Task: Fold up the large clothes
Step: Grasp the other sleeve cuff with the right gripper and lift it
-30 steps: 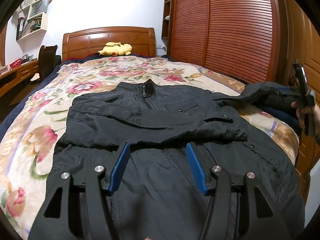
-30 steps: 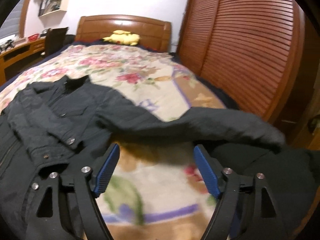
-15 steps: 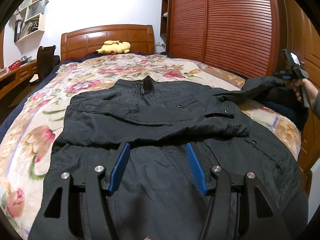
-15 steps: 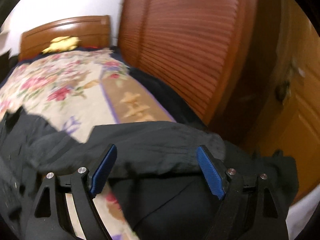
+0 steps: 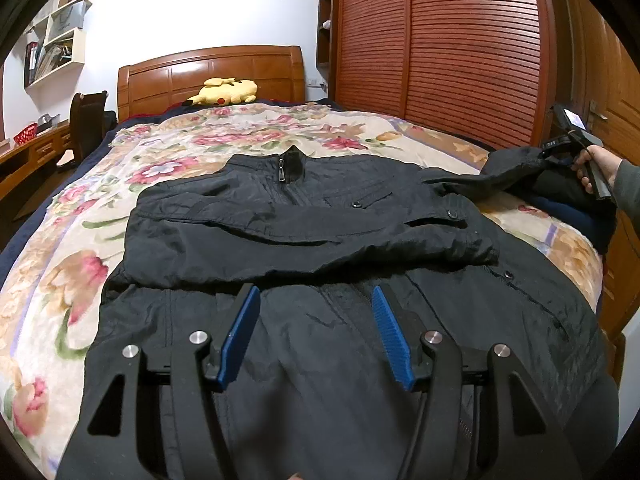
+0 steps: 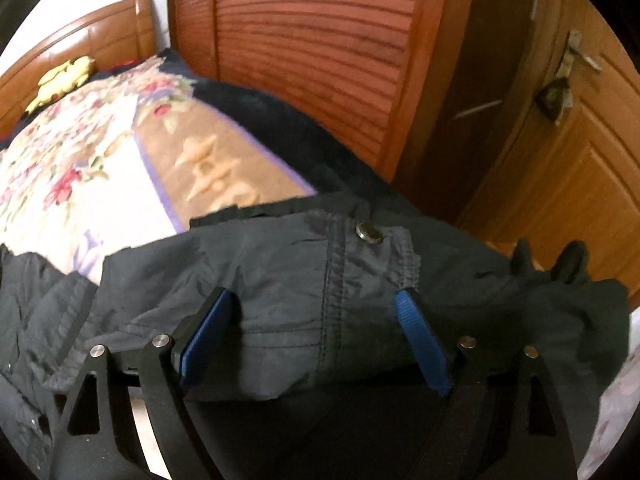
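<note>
a: bed with floral cover, black jacket laid flat across it, collar toward the headboard; where does the fold stand?

b: one sleeve lies folded across the chest; the other sleeve runs out to the bed's edge by the wardrobe, so by my reading that one is next

a: left gripper?

b: spread over the lower front of the jacket, nothing between the pads, apparently just hovering

a: right gripper?

b: its jaws are opening, with the sleeve's cuff between them, near the snap button; the pads do not look pressed on the cloth

a: how to take it well?

b: close on the cuff hem through both layers, lift only enough to clear the bed, carry it straight across the chest onto the first sleeve, keeping the body of the jacket from dragging
</note>
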Demonstrator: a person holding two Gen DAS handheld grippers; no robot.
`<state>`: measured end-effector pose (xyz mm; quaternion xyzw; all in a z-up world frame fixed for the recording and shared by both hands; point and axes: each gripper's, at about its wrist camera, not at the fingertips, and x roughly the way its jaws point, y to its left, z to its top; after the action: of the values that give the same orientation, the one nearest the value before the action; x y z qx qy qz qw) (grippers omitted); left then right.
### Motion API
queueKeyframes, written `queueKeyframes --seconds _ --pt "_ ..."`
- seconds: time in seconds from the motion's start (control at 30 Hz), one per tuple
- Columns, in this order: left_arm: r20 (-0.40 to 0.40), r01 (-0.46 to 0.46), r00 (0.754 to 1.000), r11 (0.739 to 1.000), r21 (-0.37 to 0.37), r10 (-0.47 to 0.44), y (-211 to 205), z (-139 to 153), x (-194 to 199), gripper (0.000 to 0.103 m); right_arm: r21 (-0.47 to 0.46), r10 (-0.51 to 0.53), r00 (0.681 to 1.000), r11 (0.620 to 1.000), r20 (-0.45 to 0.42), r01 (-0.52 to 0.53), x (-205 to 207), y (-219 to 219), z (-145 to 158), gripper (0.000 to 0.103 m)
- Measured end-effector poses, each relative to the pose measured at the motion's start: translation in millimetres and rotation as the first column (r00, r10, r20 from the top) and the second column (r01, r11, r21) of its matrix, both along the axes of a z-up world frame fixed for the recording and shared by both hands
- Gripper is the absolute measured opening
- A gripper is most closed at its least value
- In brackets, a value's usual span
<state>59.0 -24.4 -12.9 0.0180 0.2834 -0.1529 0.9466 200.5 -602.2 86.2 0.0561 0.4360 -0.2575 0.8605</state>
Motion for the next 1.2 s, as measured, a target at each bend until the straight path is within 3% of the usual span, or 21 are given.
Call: queueKeyframes --seconds 0.13,0.4,0.6,0.83,1.0,1.2 --pt "-0.001 -0.001 1.000 1.000 0.000 0.001 1 0 -1 0.058 -0.027 0.025 1.000 0.999 -0.010 -0.026 1 9 -4 0.084" --pt "-0.001 -0.002 1.000 1.000 -0.002 0.002 1 -1 -1 0.058 -0.075 0.153 0.988 0.985 -0.034 -0.155 4 32 -5 0.040" --pt "0.000 -0.002 1.000 1.000 -0.006 0.002 2 0 -1 0.058 -0.170 0.263 0.964 0.952 0.034 -0.254 -7 65 21 0.029" --pt "0.002 -0.004 1.000 1.000 -0.005 0.004 4 0 -1 0.058 -0.269 0.375 0.923 0.901 0.087 -0.341 -11 121 53 0.024" --pt "0.001 -0.008 1.000 1.000 -0.009 0.008 4 1 -1 0.058 -0.327 0.494 0.865 0.835 0.091 -0.443 -9 181 57 0.022" --pt "0.008 -0.015 1.000 1.000 -0.011 0.015 9 3 -3 0.058 -0.356 0.642 0.758 0.739 0.116 -0.571 -11 260 63 0.020"
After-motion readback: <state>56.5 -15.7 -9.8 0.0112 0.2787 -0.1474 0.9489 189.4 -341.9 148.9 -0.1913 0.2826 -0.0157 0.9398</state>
